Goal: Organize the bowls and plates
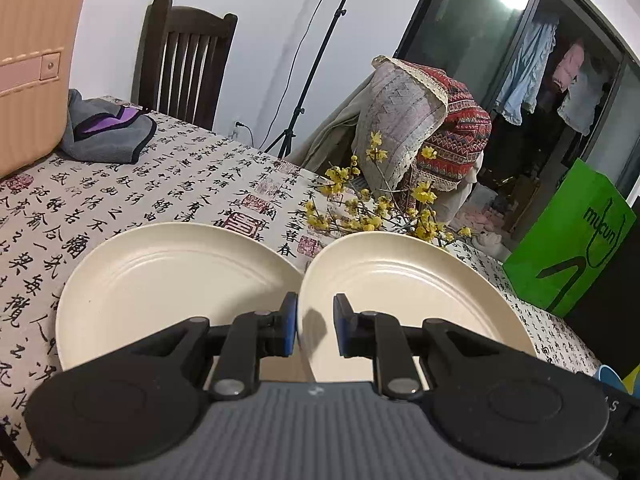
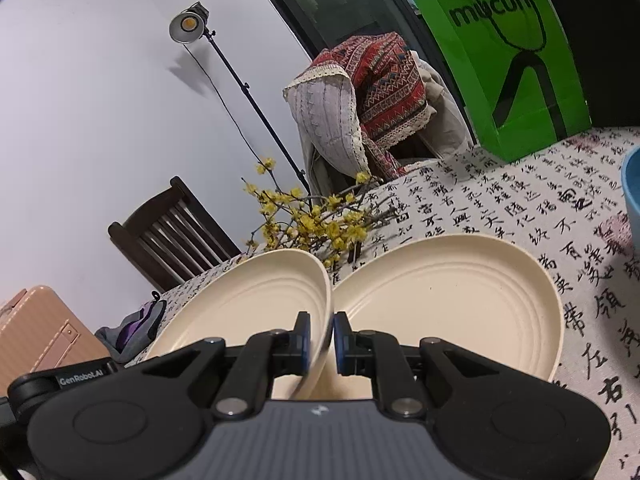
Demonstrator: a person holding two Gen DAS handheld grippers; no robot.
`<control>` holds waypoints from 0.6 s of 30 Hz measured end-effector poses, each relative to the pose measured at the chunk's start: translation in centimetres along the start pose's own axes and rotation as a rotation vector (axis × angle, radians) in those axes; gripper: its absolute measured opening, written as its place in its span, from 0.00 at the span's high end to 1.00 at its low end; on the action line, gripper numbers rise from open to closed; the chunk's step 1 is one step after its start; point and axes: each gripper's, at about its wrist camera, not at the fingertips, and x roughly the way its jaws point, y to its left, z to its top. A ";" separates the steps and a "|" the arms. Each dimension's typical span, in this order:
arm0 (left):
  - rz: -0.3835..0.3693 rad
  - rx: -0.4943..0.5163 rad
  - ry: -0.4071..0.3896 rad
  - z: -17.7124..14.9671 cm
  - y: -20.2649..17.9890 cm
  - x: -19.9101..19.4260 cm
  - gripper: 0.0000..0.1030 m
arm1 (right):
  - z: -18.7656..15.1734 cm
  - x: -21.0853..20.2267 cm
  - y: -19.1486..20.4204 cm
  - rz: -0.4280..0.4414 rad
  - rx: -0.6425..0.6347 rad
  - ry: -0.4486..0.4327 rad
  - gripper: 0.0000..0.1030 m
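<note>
Where rims touch, two cream ribbed plates [image 1: 168,280] [image 1: 404,292].

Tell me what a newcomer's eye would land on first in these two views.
Two cream plates side by side on the calligraphy-print tablecloth: the left plate and the right plate, rims nearly meeting. The left claw straddles the right plate's near rim, while the right claw straddles the left plate's rim. Behind them lie yellow blossom branches, and a bright green bag stands at the table's far right.
</note>
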 end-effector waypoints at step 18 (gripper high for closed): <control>-0.005 0.044 -0.033 -1.2 -1.8 -5.3 0.82 | -0.5 -5.0 0.4 -0.001 -0.009 -0.022 0.88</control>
